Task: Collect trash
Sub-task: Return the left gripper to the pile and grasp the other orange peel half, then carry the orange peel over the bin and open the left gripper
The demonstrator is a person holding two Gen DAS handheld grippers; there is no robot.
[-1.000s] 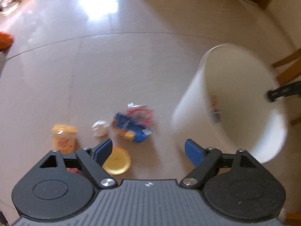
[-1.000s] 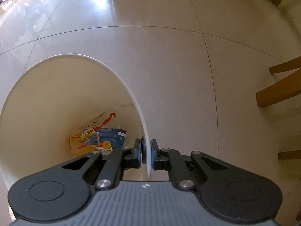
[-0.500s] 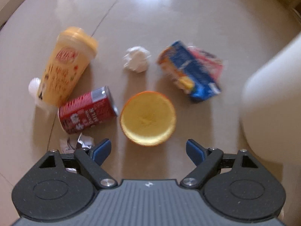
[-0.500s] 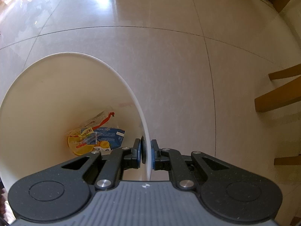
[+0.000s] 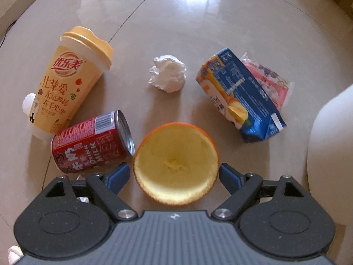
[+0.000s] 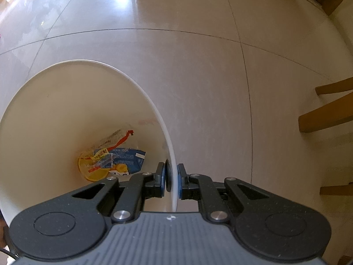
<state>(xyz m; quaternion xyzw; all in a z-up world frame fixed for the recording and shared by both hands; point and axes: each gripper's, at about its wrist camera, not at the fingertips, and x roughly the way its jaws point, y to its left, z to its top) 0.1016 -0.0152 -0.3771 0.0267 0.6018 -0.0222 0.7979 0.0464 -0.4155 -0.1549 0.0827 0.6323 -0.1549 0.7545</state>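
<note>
Left fingers (image 5: 123, 175) spread wide around orange peel (image 5: 176, 165), right fingers (image 6: 183, 181) clamping bin rim (image 6: 173, 161)

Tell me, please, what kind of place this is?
Probably a room in a home: glossy beige tiled floor, brown wooden chair legs at the side, and household litter such as a hollow orange peel half lying on it.

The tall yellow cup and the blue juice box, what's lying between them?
A crumpled white tissue lies on the floor between the cup and the juice box, touching neither. The left wrist view shows it.
</note>
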